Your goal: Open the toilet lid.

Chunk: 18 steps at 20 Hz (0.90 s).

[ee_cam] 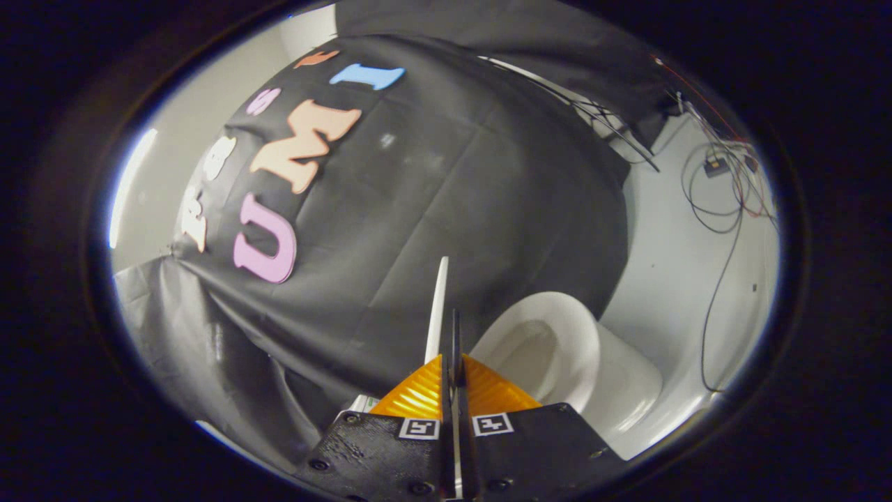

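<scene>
Tongs (pixel 454 341) clamped on raised toilet lid (pixel 437 307)'s thin edge; bowl (pixel 557 341) beyond.

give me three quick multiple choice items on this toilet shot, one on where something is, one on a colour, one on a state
1. Where is the toilet bowl relative to the gripper?
A. ahead, to the right of the jaws
B. ahead, to the left of the jaws
C. on the grey floor by the cables

2. What colour is the lid?
A. black
B. white
C. blue

3. What state is the lid in?
A. flat on the bowl
B. raised on edge, clamped between the jaws
C. lying on the floor

Answers: 1 A, the bowl's rim sits right of the jaws. 2 B, its thin edge is white. 3 B, it stands upright with the bowl open.
</scene>
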Tool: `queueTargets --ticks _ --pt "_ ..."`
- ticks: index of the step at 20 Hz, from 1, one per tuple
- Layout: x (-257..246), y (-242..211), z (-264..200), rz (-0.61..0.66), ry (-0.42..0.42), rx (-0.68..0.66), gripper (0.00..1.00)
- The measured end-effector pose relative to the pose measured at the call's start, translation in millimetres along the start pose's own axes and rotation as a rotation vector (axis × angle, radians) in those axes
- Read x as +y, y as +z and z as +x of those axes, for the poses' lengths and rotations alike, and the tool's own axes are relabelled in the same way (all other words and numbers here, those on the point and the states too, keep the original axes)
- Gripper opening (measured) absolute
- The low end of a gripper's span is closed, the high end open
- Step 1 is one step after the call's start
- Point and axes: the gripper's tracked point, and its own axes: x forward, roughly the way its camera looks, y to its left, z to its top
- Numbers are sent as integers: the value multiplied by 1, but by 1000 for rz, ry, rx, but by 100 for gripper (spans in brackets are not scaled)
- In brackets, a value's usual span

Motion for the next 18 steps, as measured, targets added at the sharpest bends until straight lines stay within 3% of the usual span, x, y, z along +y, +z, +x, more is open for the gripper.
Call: queueTargets --ticks 18 --pt "190 -37 6 -530 32 107 3"
